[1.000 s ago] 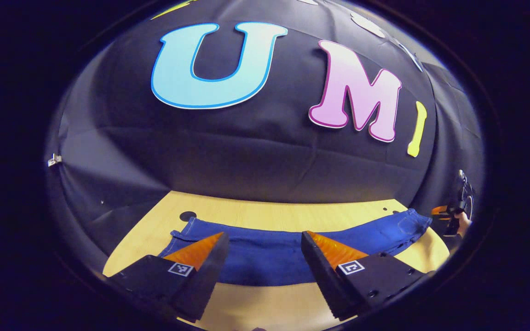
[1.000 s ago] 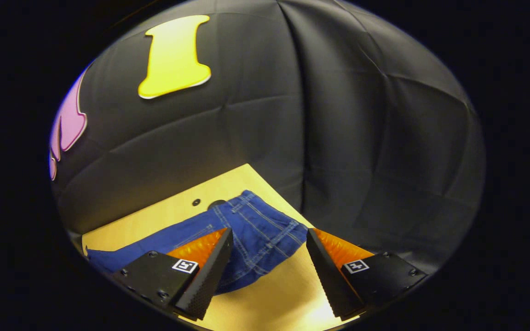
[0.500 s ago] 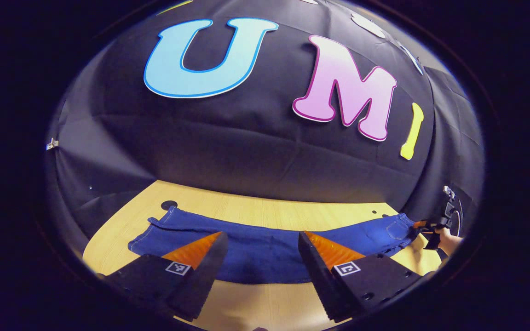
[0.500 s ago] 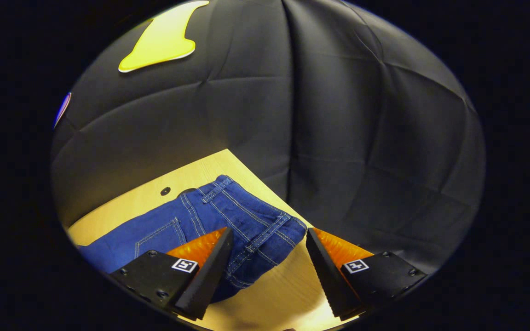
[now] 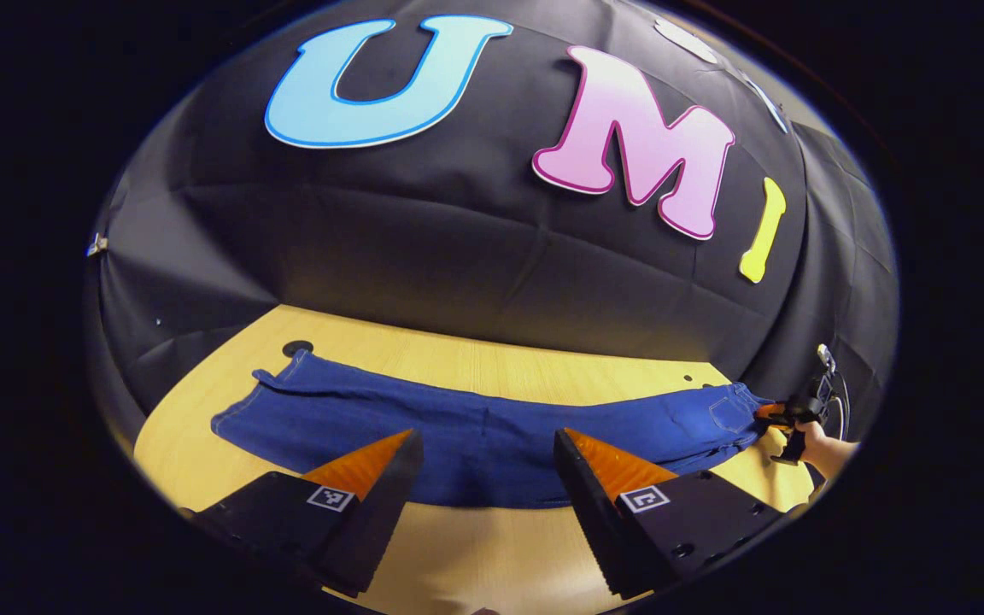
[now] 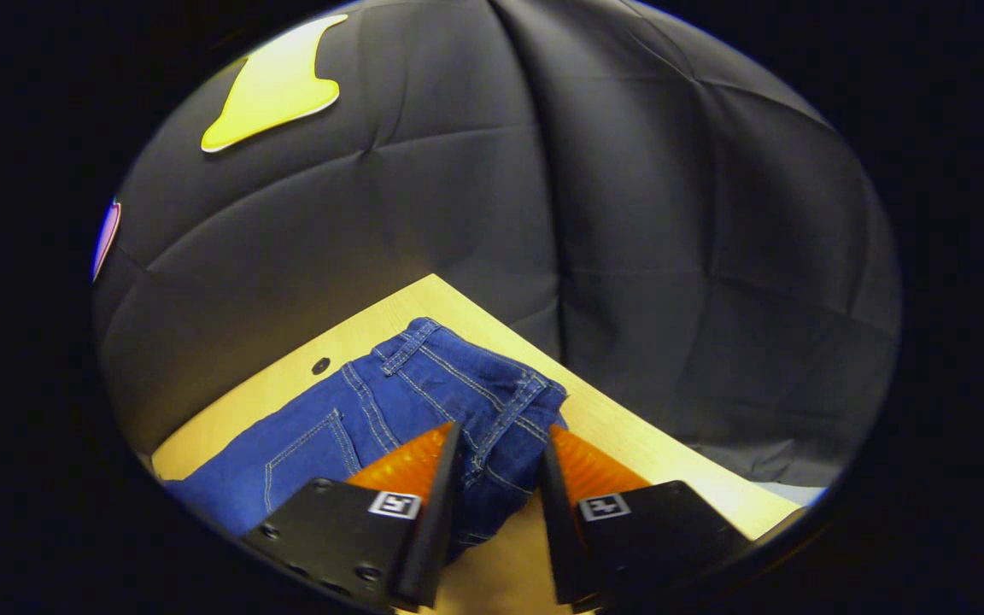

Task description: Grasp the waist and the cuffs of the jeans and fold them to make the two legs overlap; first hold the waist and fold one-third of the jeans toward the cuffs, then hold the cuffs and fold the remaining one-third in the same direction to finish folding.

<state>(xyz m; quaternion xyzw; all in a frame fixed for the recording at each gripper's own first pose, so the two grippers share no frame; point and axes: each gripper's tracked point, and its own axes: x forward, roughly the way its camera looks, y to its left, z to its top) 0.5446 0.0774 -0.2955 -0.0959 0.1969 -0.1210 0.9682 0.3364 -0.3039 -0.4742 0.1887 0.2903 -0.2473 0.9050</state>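
Blue jeans [image 5: 492, 431] lie flat across the wooden table [image 5: 475, 547], cuffs at the left [image 5: 257, 397], waist at the right [image 5: 735, 410]. My left gripper [image 5: 483, 437] hovers open above the middle of the legs, holding nothing. In the right gripper view the waist [image 6: 466, 389] sits at the table's corner. My right gripper [image 6: 500, 430] straddles the waistband's near edge with its jaws partly drawn in and a gap still between them. In the left gripper view that right gripper [image 5: 787, 418] shows at the waist, held by a hand [image 5: 825, 448].
The black cloth wall [image 5: 458, 256] rises right behind the table. Small dark holes mark the tabletop near the cuffs [image 5: 296, 348] and near the waist [image 6: 320, 366]. Bare wood lies in front of the jeans [image 5: 458, 555].
My right gripper moved in over the waistband and its jaws narrowed from wide open. The left gripper view shifted slightly, bringing more of the cuff end into sight.
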